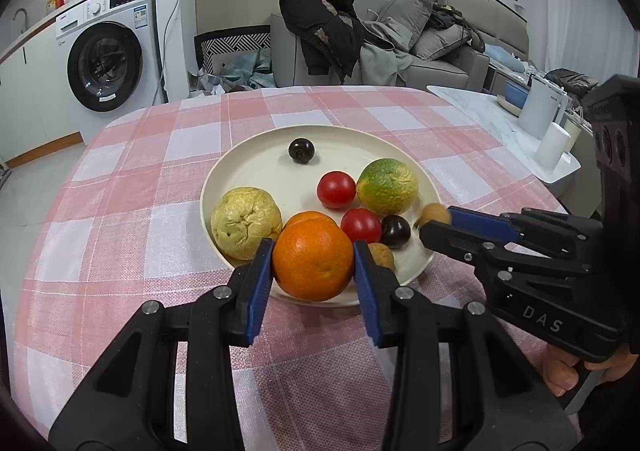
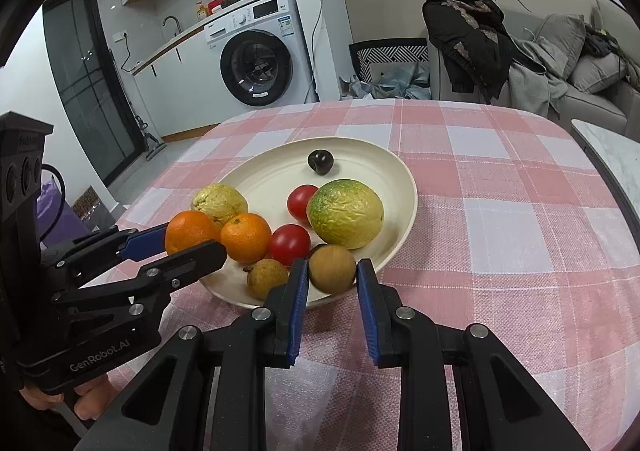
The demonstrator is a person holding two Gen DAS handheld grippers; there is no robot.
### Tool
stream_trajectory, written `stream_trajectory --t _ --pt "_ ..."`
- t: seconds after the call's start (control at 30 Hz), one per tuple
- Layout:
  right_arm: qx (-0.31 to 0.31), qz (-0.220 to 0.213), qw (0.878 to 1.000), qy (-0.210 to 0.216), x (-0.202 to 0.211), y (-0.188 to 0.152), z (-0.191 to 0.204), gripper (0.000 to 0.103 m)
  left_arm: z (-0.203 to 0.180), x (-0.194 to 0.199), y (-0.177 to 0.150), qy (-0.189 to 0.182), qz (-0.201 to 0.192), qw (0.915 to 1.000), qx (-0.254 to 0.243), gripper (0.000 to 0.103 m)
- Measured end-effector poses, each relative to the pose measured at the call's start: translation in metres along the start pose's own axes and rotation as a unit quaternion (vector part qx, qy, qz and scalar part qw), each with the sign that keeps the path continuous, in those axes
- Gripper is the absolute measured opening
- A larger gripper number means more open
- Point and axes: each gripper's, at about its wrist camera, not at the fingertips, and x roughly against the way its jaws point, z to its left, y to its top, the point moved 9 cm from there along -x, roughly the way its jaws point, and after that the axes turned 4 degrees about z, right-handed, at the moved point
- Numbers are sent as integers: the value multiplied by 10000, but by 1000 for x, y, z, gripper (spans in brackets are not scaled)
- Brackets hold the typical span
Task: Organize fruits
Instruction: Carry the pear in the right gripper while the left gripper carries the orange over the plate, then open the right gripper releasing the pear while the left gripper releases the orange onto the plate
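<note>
A cream plate (image 1: 256, 167) (image 2: 272, 175) on the pink checked tablecloth holds fruit. My left gripper (image 1: 314, 263) (image 2: 192, 241) is shut on an orange (image 1: 313, 258) (image 2: 190, 231) at the plate's near edge. A second orange (image 2: 246, 237) lies just behind it. My right gripper (image 2: 333, 273) (image 1: 436, 225) straddles a small brown fruit (image 2: 332, 267) (image 1: 434, 214) at the rim, jaws slightly apart from it. The plate also holds a yellow wrinkled fruit (image 1: 245, 221), a green-yellow fruit (image 1: 387, 186) (image 2: 346, 213), two red tomatoes (image 1: 336, 189) (image 1: 361, 226), two dark plums (image 1: 301, 150) (image 1: 396, 231), and another brown fruit (image 2: 266, 278).
The round table's checked cloth (image 1: 132, 187) surrounds the plate. A white side table with a kettle (image 1: 538, 111) stands to the right. A washing machine (image 1: 106, 63) and a sofa with clothes (image 1: 320, 15) are beyond the table.
</note>
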Motion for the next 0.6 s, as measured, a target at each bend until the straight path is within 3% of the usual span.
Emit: stream_trajectory --t 0.17,0.43,0.5,0.6 --pt "-9 32 9999 145 0 -2 1 44 0 -5 -3 36 64 10000 -15 36" --pt "49 -92 9999 95 10 -4 -3 54 -1 -9 -4 29 55 10000 -46 36" --pt "11 -92 9999 108 12 -5 -4 63 -1 -9 -4 53 43 10000 -66 36" --pt "-8 -153 9998 125 19 -6 -5 68 -2 -11 -4 152 46 9998 -115 38"
